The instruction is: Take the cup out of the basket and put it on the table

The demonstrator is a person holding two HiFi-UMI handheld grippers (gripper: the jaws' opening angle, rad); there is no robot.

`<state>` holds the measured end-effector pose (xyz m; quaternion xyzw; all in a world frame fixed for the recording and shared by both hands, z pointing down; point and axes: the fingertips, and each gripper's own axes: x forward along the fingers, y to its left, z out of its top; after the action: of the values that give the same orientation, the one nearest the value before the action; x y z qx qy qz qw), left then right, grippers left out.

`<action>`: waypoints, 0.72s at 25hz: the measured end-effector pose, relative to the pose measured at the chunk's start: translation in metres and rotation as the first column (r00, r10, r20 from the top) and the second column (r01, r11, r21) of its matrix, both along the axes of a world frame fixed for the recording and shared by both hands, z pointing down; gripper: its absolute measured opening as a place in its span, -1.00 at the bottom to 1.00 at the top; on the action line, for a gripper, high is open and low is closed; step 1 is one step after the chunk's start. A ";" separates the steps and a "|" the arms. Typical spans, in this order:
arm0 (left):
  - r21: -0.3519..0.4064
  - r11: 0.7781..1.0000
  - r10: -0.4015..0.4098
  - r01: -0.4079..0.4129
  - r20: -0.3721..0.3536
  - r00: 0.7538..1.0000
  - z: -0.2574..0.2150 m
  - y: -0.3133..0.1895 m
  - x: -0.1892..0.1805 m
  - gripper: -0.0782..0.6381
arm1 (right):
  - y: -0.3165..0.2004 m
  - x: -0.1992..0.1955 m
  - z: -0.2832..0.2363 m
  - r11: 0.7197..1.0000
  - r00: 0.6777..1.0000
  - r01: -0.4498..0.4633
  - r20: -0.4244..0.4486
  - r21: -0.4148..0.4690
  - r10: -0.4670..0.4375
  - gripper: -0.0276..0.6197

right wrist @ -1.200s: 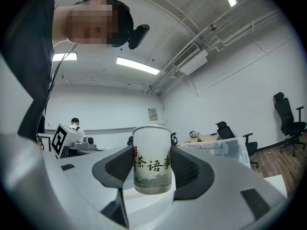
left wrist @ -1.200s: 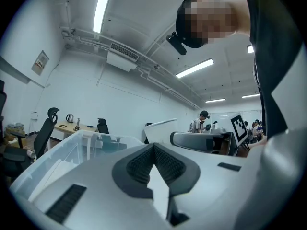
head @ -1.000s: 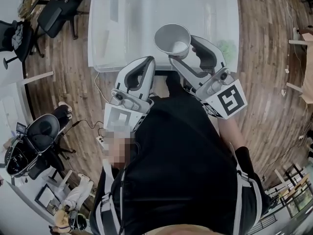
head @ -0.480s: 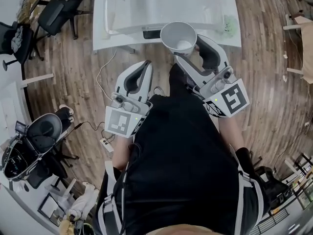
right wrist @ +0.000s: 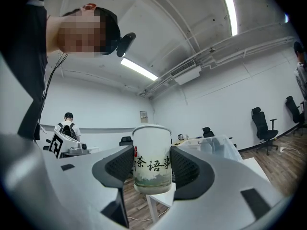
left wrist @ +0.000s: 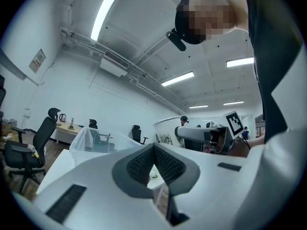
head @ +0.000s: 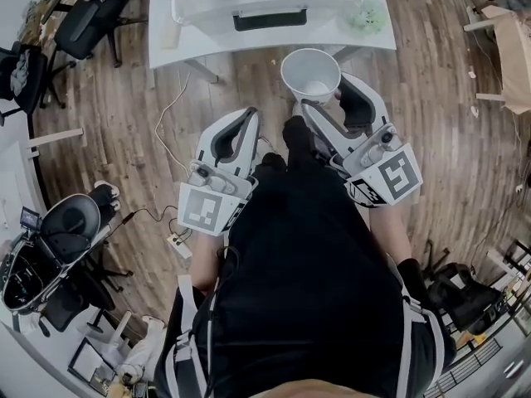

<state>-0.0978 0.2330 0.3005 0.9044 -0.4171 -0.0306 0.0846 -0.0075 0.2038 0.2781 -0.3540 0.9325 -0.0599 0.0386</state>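
Note:
A white paper cup (head: 310, 75) with dark printed characters (right wrist: 152, 159) stands upright between the jaws of my right gripper (head: 319, 96) (right wrist: 152, 169), which is shut on its sides. In the head view the cup hangs over the wooden floor, just in front of the white table (head: 166, 48). The clear plastic basket (head: 199, 11) sits on that table and shows beyond the cup (right wrist: 218, 147). My left gripper (head: 247, 116) (left wrist: 153, 163) is shut on nothing, held low beside the right one. From the left gripper view I see the basket (left wrist: 93, 143) and the held cup (left wrist: 165, 128).
A green crumpled item (head: 365, 16) lies on the table's right corner. Black office chairs (head: 91, 15) stand at the upper left and another chair (head: 62, 239) at the lower left. A power strip with cable (head: 178, 243) lies on the floor. Wooden furniture (head: 510, 48) stands far right.
The person has stepped back from the table. The cup, still in the right gripper, has gone from over the basket to over the floor in front of the table.

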 end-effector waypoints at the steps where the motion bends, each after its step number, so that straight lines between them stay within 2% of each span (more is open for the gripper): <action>1: 0.003 1.000 0.003 -0.003 -0.003 1.000 -0.003 0.001 -0.003 -0.73 | 0.002 -0.003 -0.002 1.000 1.000 0.000 0.002 0.000 0.000 -0.15; 5: 0.019 1.000 0.013 -0.012 -0.008 1.000 -0.012 0.003 -0.003 -0.73 | 0.006 -0.002 -0.012 1.000 1.000 0.003 0.024 0.005 -0.003 -0.15; 9: 0.025 0.999 0.021 -0.021 -0.004 1.000 -0.012 0.011 0.030 -0.73 | 0.016 0.027 -0.011 1.000 0.999 0.010 0.041 0.014 -0.010 -0.15; 18: 0.020 0.999 0.050 -0.050 -0.009 0.999 -0.023 0.011 0.064 -0.73 | 0.024 0.054 -0.016 1.000 0.999 0.009 0.052 -0.009 -0.009 -0.15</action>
<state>-0.0340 0.2439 0.2778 0.9151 -0.3937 -0.0371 0.0785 0.0462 0.2282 0.2623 -0.3483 0.9325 -0.0736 0.0608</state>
